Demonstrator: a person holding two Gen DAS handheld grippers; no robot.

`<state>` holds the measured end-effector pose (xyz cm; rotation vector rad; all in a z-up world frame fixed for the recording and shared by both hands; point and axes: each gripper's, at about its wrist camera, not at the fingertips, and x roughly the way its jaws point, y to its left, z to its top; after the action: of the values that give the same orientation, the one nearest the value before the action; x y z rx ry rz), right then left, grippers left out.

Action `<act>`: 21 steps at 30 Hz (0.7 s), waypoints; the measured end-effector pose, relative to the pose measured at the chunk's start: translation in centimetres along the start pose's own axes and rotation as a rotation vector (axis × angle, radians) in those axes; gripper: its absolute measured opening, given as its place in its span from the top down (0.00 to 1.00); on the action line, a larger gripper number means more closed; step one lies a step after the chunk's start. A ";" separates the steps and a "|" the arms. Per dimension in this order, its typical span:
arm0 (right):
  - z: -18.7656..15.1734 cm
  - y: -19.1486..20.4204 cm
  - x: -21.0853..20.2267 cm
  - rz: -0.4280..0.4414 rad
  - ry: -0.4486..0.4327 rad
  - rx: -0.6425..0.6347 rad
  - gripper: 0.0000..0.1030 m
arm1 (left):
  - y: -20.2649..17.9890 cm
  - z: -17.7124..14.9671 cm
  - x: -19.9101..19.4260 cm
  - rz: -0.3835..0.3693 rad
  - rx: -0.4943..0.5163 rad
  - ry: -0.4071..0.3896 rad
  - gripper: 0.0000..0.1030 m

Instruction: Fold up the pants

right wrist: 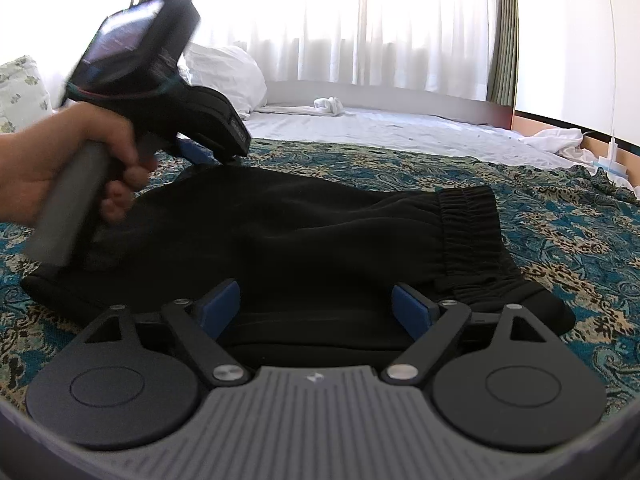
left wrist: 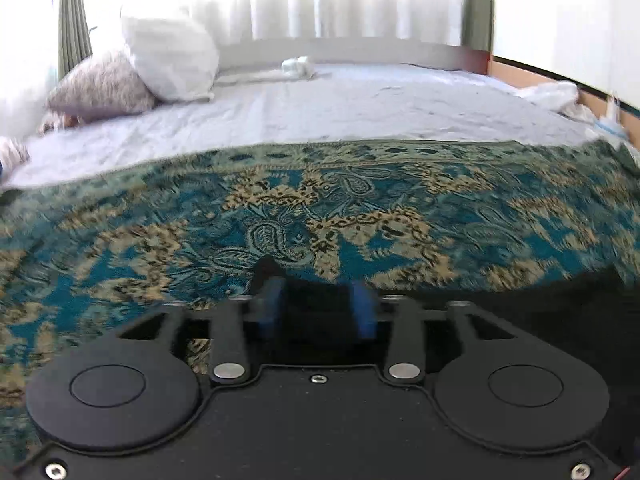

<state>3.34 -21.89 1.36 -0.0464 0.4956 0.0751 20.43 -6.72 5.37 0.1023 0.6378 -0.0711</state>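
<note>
Black pants (right wrist: 320, 236) lying bunched on the patterned blanket (right wrist: 560, 240) of the bed, elastic waistband (right wrist: 468, 224) toward the right end, already doubled into a compact shape by the look of it.

Left gripper (left wrist: 316, 304): blue pads close together with dark cloth between them; judged pinched on a far-side fold of the pants. From the right wrist view, same tool at the far left edge of the pants (right wrist: 208, 156), held by the person's hand (right wrist: 60, 164), motion-blurred, tips at the fabric edge.

Right gripper (right wrist: 316, 304): jaws spread wide, nothing between them, hovering just above the near edge of the pants, near side of the waistband.

Step in hand, as judged: carrying or smoothing a fold across the garment. To do well:
- keep the pinch shallow, on the top layer's edge only, not the blanket beneath
- lift low, drag flat toward the waistband
- bring the wide-open gripper down on the near edge to pin the cloth against sliding
- align edges before letting go
</note>
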 end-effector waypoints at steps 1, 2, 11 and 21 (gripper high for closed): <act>0.0 0.0 0.0 0.000 -0.002 0.000 0.12 | -0.2 -0.3 -0.8 0.022 0.022 -0.006 0.47; -0.1 0.0 0.0 0.000 -0.003 0.001 0.11 | -0.3 -0.7 -1.5 0.030 0.041 -0.009 0.47; 1.3 -0.8 -2.6 -0.071 -0.053 0.046 0.06 | 0.1 -4.6 -6.2 0.030 0.065 0.038 0.41; 0.6 -2.1 -4.9 -0.227 0.004 -0.013 0.04 | 0.0 -8.8 -12.1 -0.037 0.011 0.008 0.24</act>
<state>-0.53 -24.21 4.30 -0.1150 0.4910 -0.1444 5.53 -5.26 5.53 0.1018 0.6478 -0.1104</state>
